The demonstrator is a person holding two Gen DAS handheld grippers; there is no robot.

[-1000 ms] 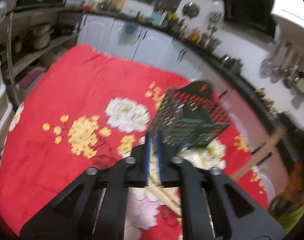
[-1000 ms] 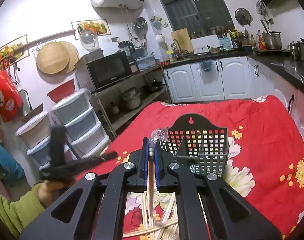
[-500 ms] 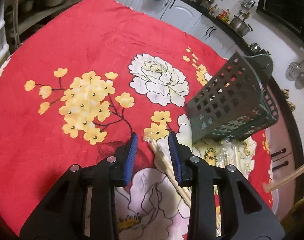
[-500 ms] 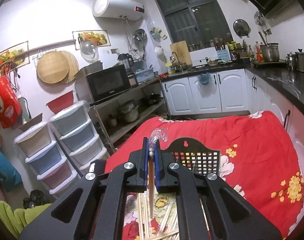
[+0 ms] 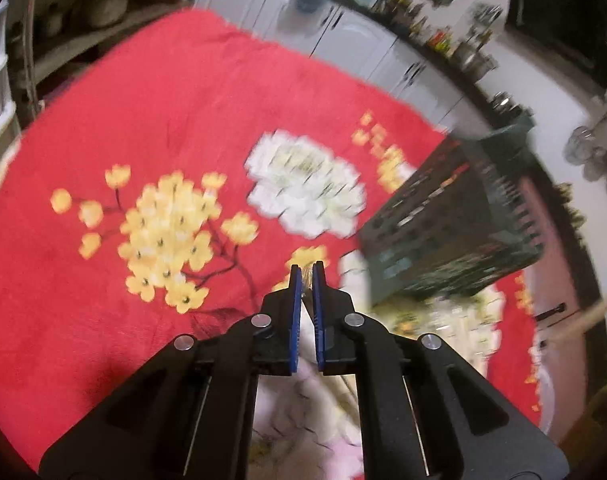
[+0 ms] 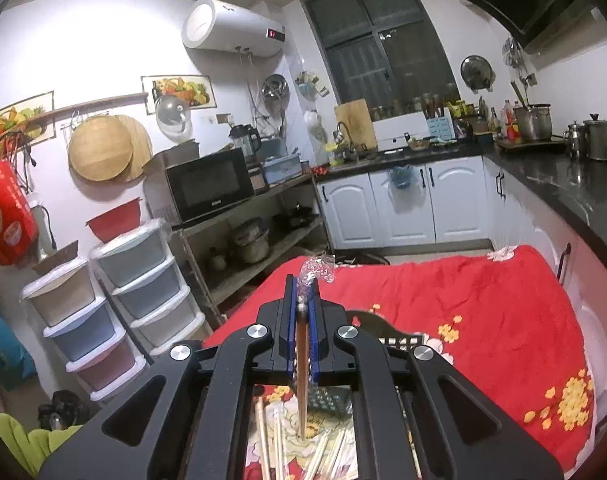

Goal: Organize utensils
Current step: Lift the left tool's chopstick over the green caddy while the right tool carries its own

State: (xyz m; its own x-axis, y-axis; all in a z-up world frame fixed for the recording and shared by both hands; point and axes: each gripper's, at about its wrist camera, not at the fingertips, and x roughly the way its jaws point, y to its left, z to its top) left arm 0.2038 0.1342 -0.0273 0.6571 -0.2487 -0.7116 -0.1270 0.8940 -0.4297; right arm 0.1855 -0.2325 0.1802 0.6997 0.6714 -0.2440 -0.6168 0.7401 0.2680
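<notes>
The right gripper (image 6: pixel 302 296) is pinching a wrapped chopstick (image 6: pixel 302 376) above the dark utensil basket (image 5: pixel 451 232). The left gripper (image 5: pixel 307 280), near the basket, is pinching something pale and blurred.

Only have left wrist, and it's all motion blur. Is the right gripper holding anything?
Observer: Yes. The right gripper is shut on a brown chopstick that hangs tip-down.
Operator: Wrapped?
Observer: Yes, a clear wrapper crumples out above the fingertips.
Operator: Anything under it?
Observer: Several loose pale chopsticks lie below it on the red tablecloth.
</notes>
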